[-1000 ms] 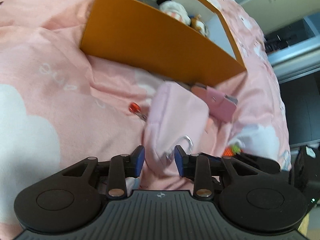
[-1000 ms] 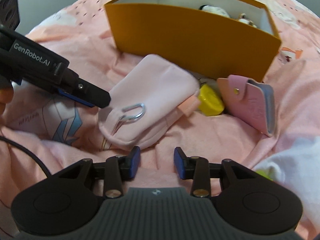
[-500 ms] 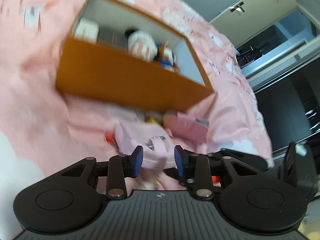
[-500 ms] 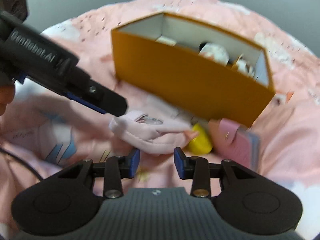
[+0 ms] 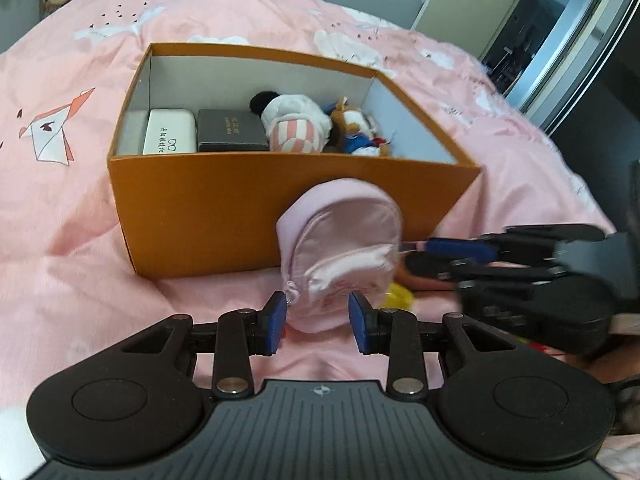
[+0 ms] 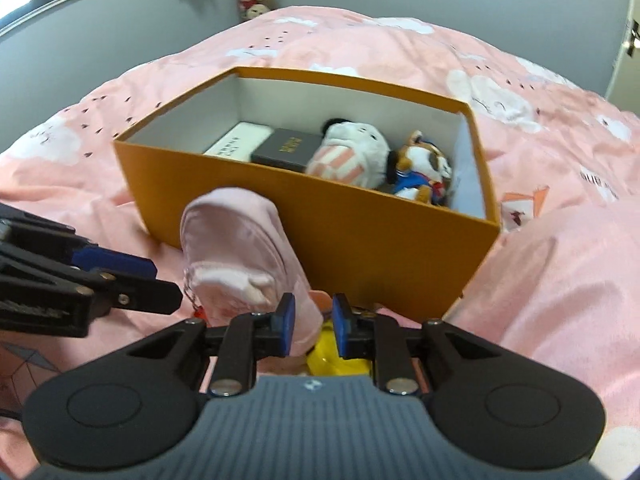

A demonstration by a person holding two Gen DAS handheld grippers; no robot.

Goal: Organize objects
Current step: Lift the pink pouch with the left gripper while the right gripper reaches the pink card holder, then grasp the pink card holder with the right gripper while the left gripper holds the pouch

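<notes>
A pink pouch (image 5: 340, 236) shaped like a small backpack hangs upright in front of the orange box (image 5: 240, 208). Its lower end sits between the pads of my left gripper (image 5: 318, 320), which is shut on it. My right gripper (image 6: 312, 320) has its jaws closing. The edge of the pouch (image 6: 236, 240) lies between them against the left pad, with a gap at the right pad. In the left wrist view the right gripper (image 5: 412, 252) reaches the pouch's right side. The left gripper (image 6: 168, 286) comes in from the left in the right wrist view.
The box (image 6: 360, 232) holds a white case (image 5: 170, 136), a dark box (image 5: 232, 130) and two plush toys (image 5: 296, 124). A yellow thing (image 6: 336, 356) lies on the pink bedcover (image 5: 80, 240) under the pouch. A door (image 5: 472, 4) stands at the back right.
The pouch has gone from lying flat on the bedcover to hanging upright before the box. Both cameras have risen and tilted, so the box's inside shows. The right jaws have narrowed.
</notes>
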